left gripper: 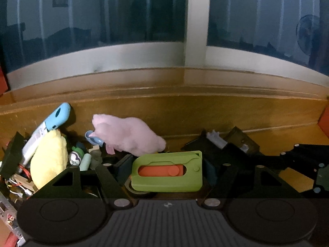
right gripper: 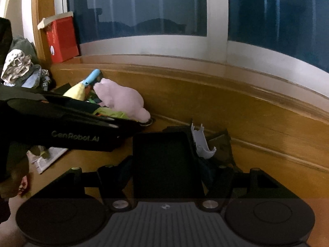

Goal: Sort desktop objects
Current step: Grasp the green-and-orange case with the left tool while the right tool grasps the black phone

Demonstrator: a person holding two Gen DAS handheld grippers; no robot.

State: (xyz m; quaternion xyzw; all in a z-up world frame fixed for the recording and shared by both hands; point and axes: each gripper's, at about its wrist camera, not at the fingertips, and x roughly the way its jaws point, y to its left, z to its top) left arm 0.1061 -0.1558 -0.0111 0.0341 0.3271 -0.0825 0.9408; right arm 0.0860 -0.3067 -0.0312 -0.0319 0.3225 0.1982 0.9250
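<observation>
Left tongs [left gripper: 167,169]: you grip the green case [left gripper: 167,171], frame centre.
Right tongs [right gripper: 167,164]: you clamp a black block [right gripper: 164,162], centre.

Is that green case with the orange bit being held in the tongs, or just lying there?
Held. The left tongs are shut on the green case: a black finger presses against each short end.
</observation>
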